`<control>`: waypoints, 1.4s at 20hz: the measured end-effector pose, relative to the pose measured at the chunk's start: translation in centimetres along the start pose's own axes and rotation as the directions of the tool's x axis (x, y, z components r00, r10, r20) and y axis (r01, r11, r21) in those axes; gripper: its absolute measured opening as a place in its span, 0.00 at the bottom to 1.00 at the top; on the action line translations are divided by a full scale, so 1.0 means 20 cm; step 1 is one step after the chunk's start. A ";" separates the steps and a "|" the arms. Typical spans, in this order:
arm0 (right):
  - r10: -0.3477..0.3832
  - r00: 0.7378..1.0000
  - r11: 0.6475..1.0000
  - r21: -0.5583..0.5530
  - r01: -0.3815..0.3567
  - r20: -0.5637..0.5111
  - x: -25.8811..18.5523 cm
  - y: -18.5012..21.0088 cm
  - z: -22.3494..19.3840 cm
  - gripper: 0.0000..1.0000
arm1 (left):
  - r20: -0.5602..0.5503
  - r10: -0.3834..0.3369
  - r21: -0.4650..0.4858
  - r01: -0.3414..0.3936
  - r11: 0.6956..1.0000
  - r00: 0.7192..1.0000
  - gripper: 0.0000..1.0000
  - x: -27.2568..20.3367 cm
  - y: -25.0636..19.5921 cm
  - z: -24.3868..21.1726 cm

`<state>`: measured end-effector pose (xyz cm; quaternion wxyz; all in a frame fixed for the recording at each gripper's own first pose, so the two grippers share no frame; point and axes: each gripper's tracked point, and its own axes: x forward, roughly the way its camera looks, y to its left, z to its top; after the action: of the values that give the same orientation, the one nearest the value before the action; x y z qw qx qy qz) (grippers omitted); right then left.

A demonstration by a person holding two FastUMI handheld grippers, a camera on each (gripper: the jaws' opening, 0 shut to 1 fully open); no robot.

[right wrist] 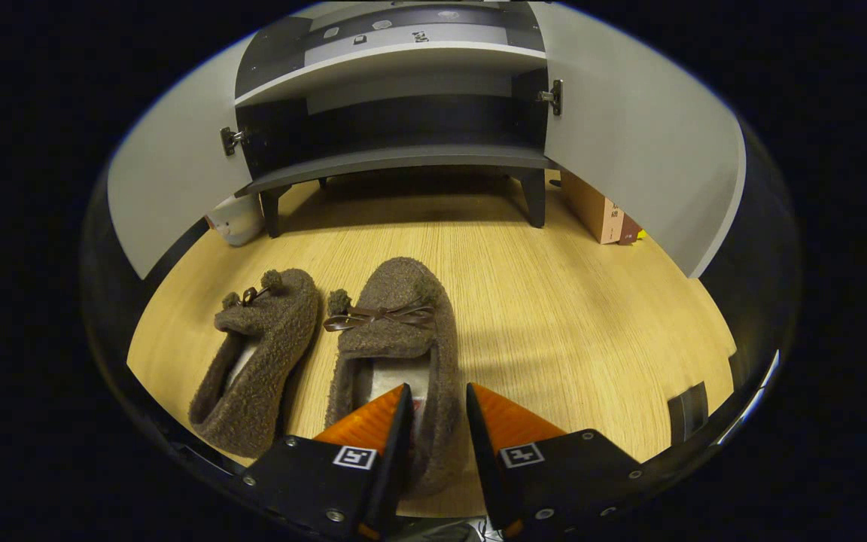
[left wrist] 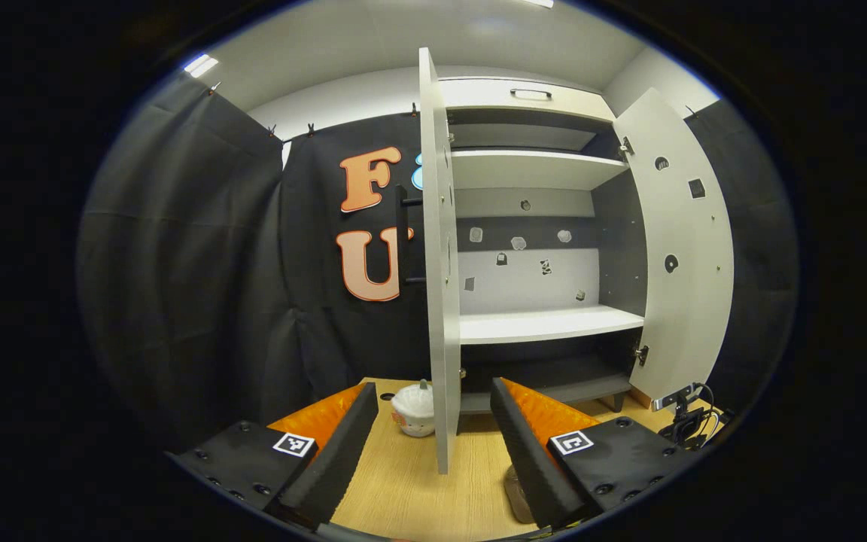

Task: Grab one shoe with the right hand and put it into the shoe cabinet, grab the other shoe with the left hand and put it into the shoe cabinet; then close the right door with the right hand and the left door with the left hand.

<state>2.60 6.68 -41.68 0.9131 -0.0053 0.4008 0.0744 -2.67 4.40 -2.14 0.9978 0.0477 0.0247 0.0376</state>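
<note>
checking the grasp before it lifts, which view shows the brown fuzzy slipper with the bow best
The right gripper view: the brown fuzzy slipper with the bow lies whole on the wooden floor, its side wall between the right claw's fingers. The left gripper view faces the open white shoe cabinet and gives nothing usable of the slipper.

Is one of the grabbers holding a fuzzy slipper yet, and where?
The right gripper straddles the right slipper's side wall near the heel; a firm pinch cannot be told. The left gripper holds nothing.

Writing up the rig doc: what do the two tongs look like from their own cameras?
Both look alike. The left tongs and right tongs each have two wedge-shaped fingers that taper forward from black blocky mounts studded with screws. Each mount carries a square black-and-white fiducial tag. No cables or sleeves are visible on them.
</note>
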 end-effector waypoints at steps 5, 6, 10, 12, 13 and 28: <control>-0.045 0.999 0.998 0.039 0.045 -0.008 -0.02 -0.04 0.05 0.05 | -0.012 -0.007 -0.010 0.007 1.000 1.000 0.98 0.00 -0.01 -0.03; -0.043 0.999 0.997 0.062 0.043 -0.001 -0.03 -0.04 0.08 0.02 | -0.013 -0.010 -0.013 0.010 1.000 1.000 0.98 0.01 -0.01 -0.03; -0.049 0.997 0.995 0.092 0.043 0.065 -0.18 -0.02 0.28 0.01 | -0.005 -0.024 -0.014 0.024 1.000 1.000 0.96 0.03 -0.04 -0.03; -0.049 0.991 0.994 0.101 0.037 0.123 -0.27 0.01 0.45 0.01 | -0.003 -0.037 -0.017 0.037 0.999 0.999 0.97 0.04 -0.07 -0.04; -0.046 0.987 0.994 0.103 0.031 0.152 -0.32 0.02 0.53 0.01 | -0.005 -0.045 -0.018 0.045 0.999 0.999 0.97 0.05 -0.09 -0.04; -0.008 0.892 0.996 0.081 -0.032 0.452 -0.62 0.21 1.89 0.00 | -0.007 -0.104 -0.039 0.103 0.994 0.995 0.98 0.16 -0.19 -0.08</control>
<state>21.39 11.76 -6.77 0.9802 0.0541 0.1803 0.0620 0.68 0.98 -4.21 0.9991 0.0270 0.0311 -0.0134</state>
